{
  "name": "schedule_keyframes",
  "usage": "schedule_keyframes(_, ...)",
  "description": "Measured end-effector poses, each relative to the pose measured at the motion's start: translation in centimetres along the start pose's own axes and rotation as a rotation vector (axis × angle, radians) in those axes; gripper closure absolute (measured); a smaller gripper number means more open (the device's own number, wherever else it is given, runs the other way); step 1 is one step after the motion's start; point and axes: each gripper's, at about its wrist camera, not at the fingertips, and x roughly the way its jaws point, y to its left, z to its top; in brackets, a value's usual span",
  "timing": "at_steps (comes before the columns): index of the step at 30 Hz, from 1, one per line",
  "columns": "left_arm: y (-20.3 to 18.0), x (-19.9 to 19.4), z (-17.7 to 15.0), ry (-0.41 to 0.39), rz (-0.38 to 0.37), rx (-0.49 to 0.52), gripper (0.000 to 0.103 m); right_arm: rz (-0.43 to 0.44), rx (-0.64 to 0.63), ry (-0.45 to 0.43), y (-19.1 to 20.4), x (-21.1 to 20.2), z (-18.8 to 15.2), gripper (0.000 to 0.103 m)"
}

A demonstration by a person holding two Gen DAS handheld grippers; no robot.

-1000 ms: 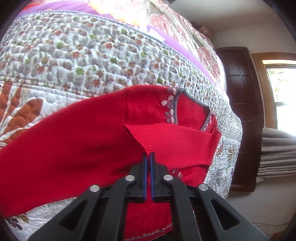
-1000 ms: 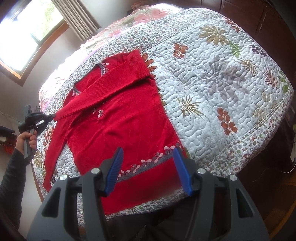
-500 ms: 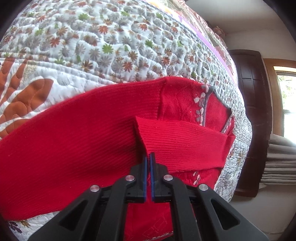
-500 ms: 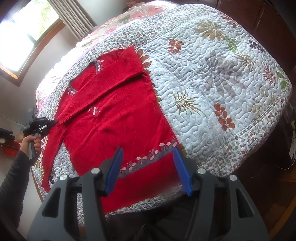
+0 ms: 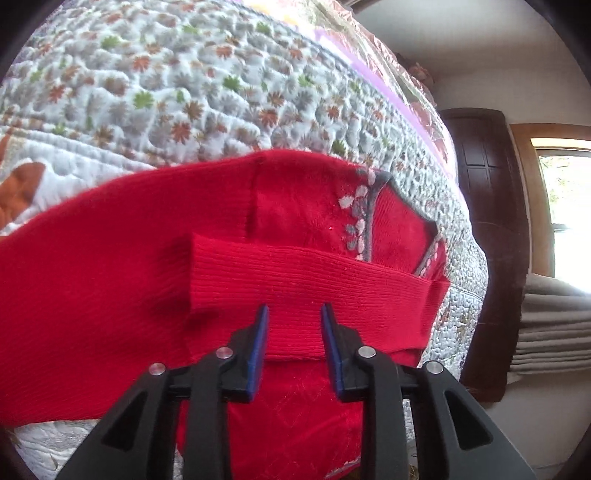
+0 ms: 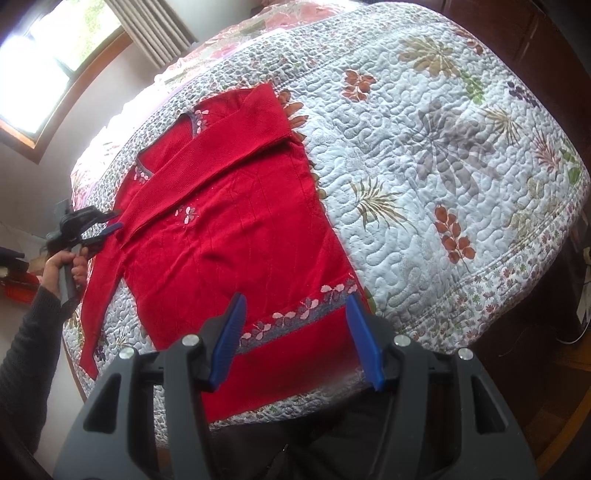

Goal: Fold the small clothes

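Red sweater [image 6: 236,236] lies flat on the quilt [image 6: 424,147], one sleeve [image 6: 218,147] folded across, seemingly released.

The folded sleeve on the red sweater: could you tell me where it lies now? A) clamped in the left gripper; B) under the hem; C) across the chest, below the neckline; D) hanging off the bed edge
C: the folded sleeve lies flat across the red sweater, with the left gripper open.

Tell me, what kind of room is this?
Most likely a bedroom. A red knitted sweater lies on a big bed covered by a white quilted bedspread with leaf patterns, and there is a wood-framed window with pleated grey curtains beside it.
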Motion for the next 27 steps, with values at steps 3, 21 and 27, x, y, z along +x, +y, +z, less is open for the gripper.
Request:
schedule_keyframes(3,1.8,0.8,0.0,0.002,-0.002,-0.063,0.07,-0.008,-0.001,-0.008,-0.1,-0.2,0.0,0.047)
schedule_keyframes(21,28.6,-22.2,-18.7,-0.58,-0.114,-0.658,0.019,0.063,-0.188,0.013,7.0,1.5,2.7,0.041)
schedule_keyframes(27,37.5,-26.6,-25.7,-0.682,-0.137,-0.848,0.012,0.058,-0.307,0.012,10.8,1.4,2.2,0.04)
